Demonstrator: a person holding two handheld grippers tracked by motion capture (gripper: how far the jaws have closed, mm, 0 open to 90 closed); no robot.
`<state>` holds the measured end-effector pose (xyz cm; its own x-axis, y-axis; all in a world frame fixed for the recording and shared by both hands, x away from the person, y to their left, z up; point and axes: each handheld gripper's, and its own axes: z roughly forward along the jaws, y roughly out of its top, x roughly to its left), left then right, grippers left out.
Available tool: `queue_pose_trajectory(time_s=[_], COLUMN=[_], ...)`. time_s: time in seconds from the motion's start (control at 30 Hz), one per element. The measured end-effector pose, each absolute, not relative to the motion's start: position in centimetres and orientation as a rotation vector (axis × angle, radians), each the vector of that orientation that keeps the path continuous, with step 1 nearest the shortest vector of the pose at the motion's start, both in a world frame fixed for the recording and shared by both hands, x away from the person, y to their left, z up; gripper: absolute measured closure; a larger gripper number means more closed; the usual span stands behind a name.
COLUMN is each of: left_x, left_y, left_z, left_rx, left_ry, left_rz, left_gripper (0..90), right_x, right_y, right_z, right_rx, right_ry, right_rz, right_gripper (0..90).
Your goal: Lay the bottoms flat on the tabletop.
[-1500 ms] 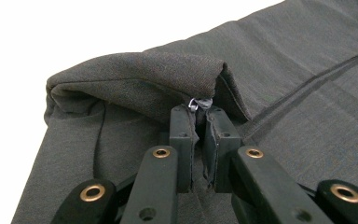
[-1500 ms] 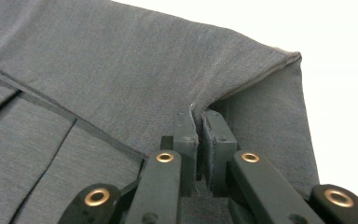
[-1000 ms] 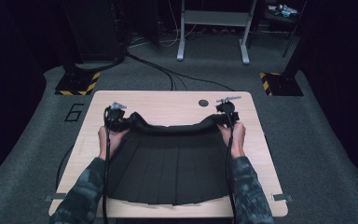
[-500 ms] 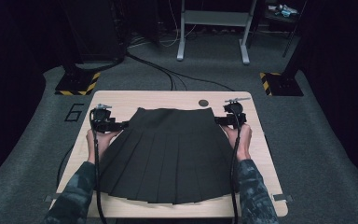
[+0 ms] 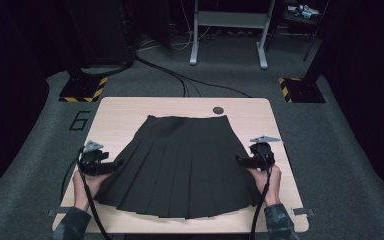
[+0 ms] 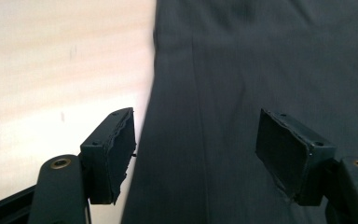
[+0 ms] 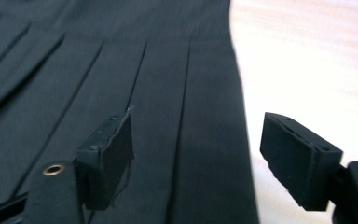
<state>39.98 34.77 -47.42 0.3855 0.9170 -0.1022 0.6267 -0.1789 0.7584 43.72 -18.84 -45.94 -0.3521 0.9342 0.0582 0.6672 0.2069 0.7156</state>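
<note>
Dim room in the high view with only the counter (image 5: 130, 120) lit from above, counter wood overexposed in the right gripper view, pleated black skirt (image 7: 168, 93) soft and slightly blurred in both gripper views.

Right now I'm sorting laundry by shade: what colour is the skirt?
Black, pleated skirt; clearest in the high view.

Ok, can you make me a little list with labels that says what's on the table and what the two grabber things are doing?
Main thing: black pleated skirt, spread flat, waistband at the far end
Surface: light wooden table
Left gripper: open, at the skirt's left edge, jaws apart on either side of that edge
Right gripper: open, at the skirt's right edge
Holding anything: no, both jaws stand apart
Also on table: small dark round spot past the waistband
</note>
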Motion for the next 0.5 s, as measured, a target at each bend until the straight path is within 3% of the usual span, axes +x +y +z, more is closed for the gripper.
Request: queue_pose_trajectory(time_s=[0.17, 0.33, 0.5], left_x=[37.1, 34.4, 32.3], left_y=[35.3, 35.2, 35.2], left_z=[-49.5, -51.5, -52.3], left_rx=[1.926, 1.939, 1.907], left_ry=[1.349, 1.349, 1.363], left_rz=[0.503, 0.494, 0.505], left_gripper=[36.4, 51.6, 52.8], right_x=[41.4, 39.9, 38.9], right_y=[-18.8, -19.4, -20.0], right_z=[-48.0, -49.7, -51.0], right_rx=[1.503, 1.527, 1.549], right_ry=[2.108, 2.100, 2.105], right_rz=[0.910, 0.907, 0.886], right_gripper=[22.8, 22.2, 21.6])
